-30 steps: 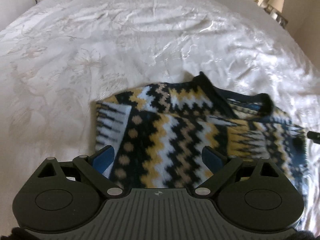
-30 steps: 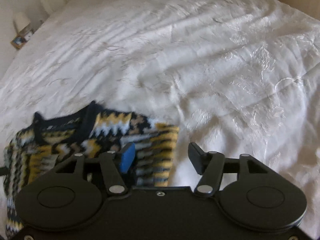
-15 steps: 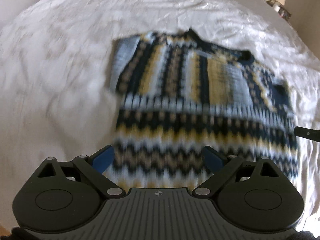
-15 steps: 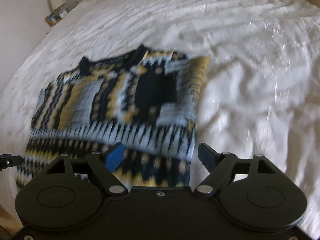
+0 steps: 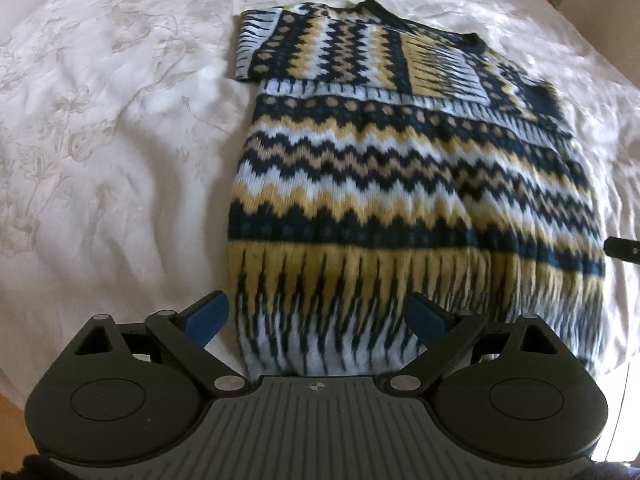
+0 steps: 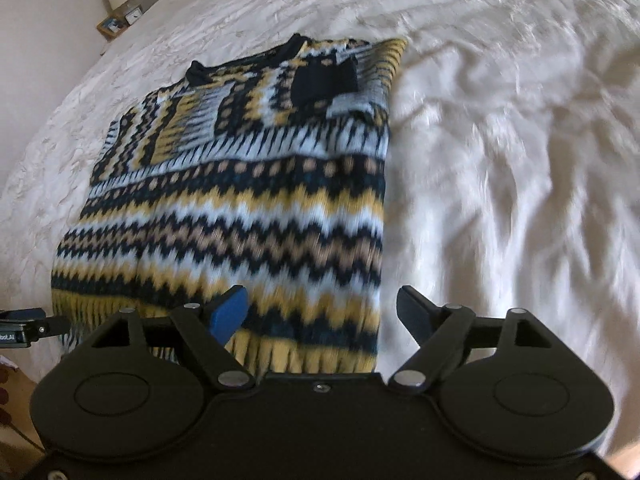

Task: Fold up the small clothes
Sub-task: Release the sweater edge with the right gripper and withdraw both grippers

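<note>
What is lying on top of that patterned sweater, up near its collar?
Both sleeves are folded in across the chest of the sweater, a dark cuff showing on one. The white bedspread lies beneath; whatever the sleeves cover is hidden.

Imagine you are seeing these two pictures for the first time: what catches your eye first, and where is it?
First comes the zigzag-patterned sweater in navy, yellow and pale blue, lying on the white bedspread with both sleeves folded across its chest. Next, the two open tools: the left tool over the hem's left corner, the right tool over its right corner.
</note>
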Available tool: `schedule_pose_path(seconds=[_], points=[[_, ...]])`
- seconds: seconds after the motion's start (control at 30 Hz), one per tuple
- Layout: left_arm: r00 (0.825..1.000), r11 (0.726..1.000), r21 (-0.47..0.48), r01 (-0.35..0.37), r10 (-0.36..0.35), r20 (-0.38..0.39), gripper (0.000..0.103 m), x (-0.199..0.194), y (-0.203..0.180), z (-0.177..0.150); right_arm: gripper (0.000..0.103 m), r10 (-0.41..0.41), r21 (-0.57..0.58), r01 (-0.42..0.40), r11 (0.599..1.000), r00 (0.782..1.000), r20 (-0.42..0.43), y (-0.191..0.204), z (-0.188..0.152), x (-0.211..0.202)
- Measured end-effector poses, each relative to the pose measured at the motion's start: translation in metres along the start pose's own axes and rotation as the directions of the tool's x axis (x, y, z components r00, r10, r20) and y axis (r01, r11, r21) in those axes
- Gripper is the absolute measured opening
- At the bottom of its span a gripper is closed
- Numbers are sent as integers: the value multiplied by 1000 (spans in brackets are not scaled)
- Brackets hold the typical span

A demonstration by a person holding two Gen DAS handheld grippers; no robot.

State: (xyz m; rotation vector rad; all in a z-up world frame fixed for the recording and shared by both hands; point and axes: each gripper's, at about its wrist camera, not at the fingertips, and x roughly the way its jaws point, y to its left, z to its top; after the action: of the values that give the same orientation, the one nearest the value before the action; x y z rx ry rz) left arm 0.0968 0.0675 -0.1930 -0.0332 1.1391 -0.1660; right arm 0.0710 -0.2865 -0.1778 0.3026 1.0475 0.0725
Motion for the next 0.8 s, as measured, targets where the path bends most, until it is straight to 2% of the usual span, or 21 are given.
schedule_pose_path(seconds=[0.17,0.43,0.6,0.8], points=[[999,1000,13,26,-27,24,95,-10,11,-32,83,-19,55,20,998,1000,-17,10,-41,-11],[998,999,-1,55,-55,39,95,-28,20,-77,83,-48,11,49,999,997,-58,24,-103,-17],[998,999,18,43,-43,47,95,-42,27,-98,83,-46,1,46,999,997,-60,25,-121,-10],[999,1000,11,20,-20,39,95,-52,35,-116,82,-17,57,17,998,1000,-5,21,-123,-3]])
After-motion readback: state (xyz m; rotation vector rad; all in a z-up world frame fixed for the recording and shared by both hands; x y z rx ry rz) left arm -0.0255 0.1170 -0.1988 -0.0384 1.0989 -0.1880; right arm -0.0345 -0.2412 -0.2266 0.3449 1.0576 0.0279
